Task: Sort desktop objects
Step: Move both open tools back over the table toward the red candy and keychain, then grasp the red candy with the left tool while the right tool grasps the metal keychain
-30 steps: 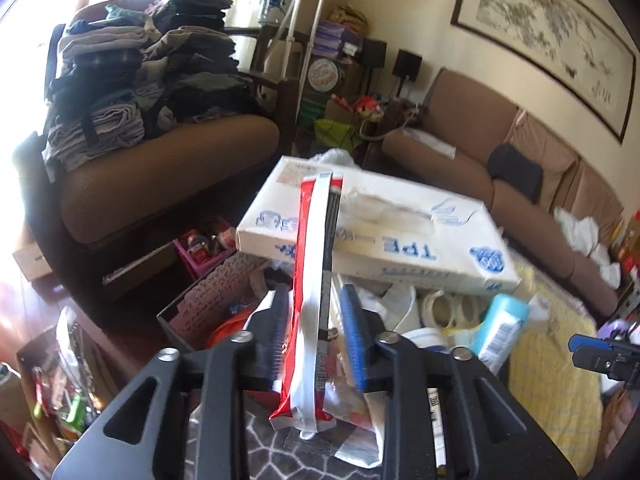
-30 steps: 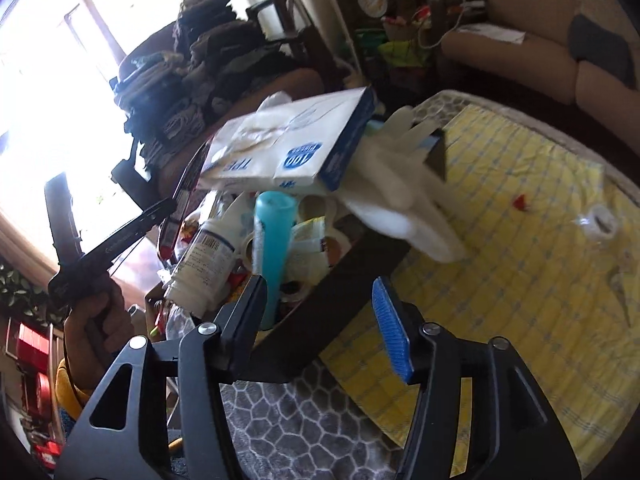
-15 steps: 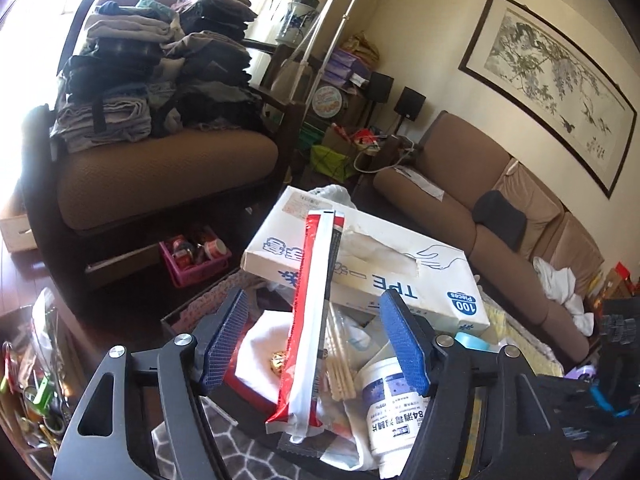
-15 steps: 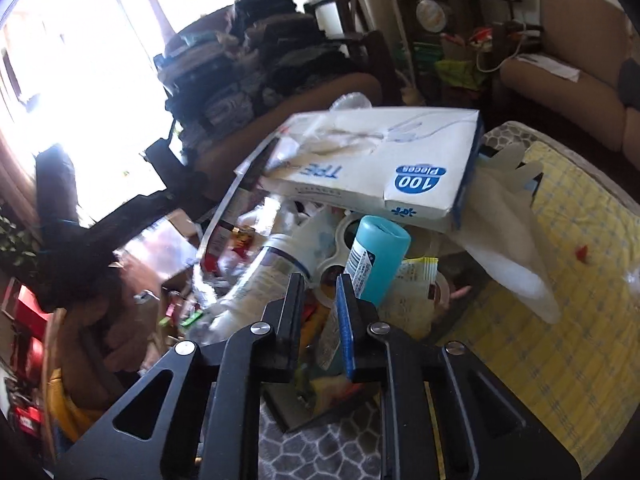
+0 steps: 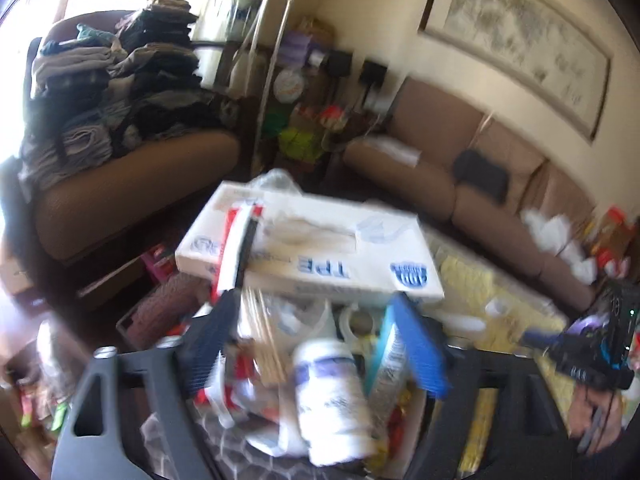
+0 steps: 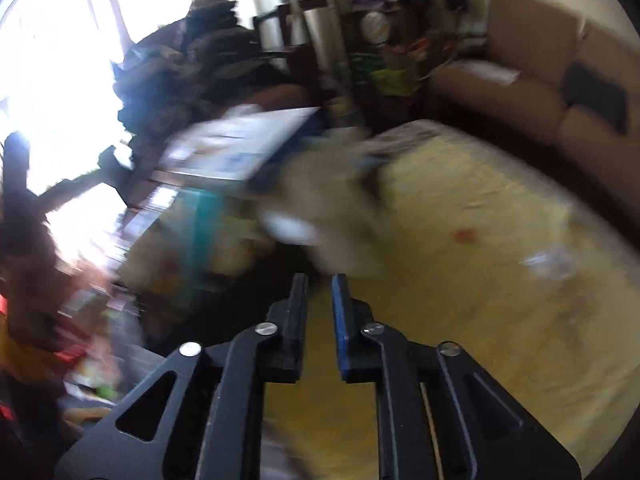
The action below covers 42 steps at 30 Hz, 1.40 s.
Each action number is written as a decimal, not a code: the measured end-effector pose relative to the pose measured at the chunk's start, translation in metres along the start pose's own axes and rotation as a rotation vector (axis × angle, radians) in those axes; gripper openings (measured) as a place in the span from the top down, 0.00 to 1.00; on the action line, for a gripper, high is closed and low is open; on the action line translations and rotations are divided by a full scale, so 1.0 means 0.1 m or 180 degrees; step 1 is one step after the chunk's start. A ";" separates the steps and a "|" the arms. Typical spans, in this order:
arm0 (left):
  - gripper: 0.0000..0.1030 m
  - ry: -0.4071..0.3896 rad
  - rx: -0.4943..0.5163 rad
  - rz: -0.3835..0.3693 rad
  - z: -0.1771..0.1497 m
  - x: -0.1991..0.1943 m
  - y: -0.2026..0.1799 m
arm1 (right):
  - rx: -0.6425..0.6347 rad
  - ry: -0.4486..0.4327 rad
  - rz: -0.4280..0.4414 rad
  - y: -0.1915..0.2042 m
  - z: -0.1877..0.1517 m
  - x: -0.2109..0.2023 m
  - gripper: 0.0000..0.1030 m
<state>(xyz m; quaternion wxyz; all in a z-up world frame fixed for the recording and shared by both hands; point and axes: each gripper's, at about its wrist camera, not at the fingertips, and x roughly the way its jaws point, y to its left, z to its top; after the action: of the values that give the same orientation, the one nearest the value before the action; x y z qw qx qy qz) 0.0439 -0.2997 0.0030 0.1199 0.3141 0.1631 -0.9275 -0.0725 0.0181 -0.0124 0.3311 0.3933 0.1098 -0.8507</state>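
Observation:
My left gripper (image 5: 312,316) hangs over a crammed dark bin, its jaws opening wide with nothing pressed between the pads. Below it lie a white bottle (image 5: 328,392) and a teal tube (image 5: 384,356). A white glove box (image 5: 320,248) rests on top of the pile, and a red-and-white packet (image 5: 236,240) leans against it. My right gripper (image 6: 320,282) is over the bin's near edge beside the yellow tablecloth (image 6: 480,280). Its jaws are opening from a narrow gap, and nothing is between them. The right wrist view is heavily blurred.
An armchair stacked with folded clothes (image 5: 120,100) stands behind the bin, and a brown sofa (image 5: 500,184) runs along the right. Floppy white gloves (image 6: 320,208) spill from the bin onto the cloth. A small clear roll (image 6: 548,262) lies on the cloth.
My left gripper let go of the red-and-white packet, opened wide and pulled back upward. My right gripper closed to a narrow gap and swung right toward the yellow cloth.

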 end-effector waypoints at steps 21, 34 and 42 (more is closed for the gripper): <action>0.00 0.0717 0.1940 -0.0312 -0.58 1.42 -3.19 | 0.0389 0.0118 -0.0468 -2.40 -1.22 0.67 0.94; 0.76 0.0958 0.1931 -0.0410 -0.84 3.09 -3.51 | 0.1717 -0.0628 0.0402 -3.26 -1.65 0.22 0.95; 0.81 0.0698 0.1827 -0.0795 -0.87 2.31 -3.43 | 0.1419 -0.0443 -0.0040 -2.98 -1.45 0.33 0.24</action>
<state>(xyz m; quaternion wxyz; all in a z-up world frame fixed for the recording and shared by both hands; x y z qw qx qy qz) -0.1997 0.0206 -0.1276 -0.1064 0.4107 -0.0557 -0.9038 -0.1950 0.2921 -0.1555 0.2376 0.3964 -0.1015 -0.8810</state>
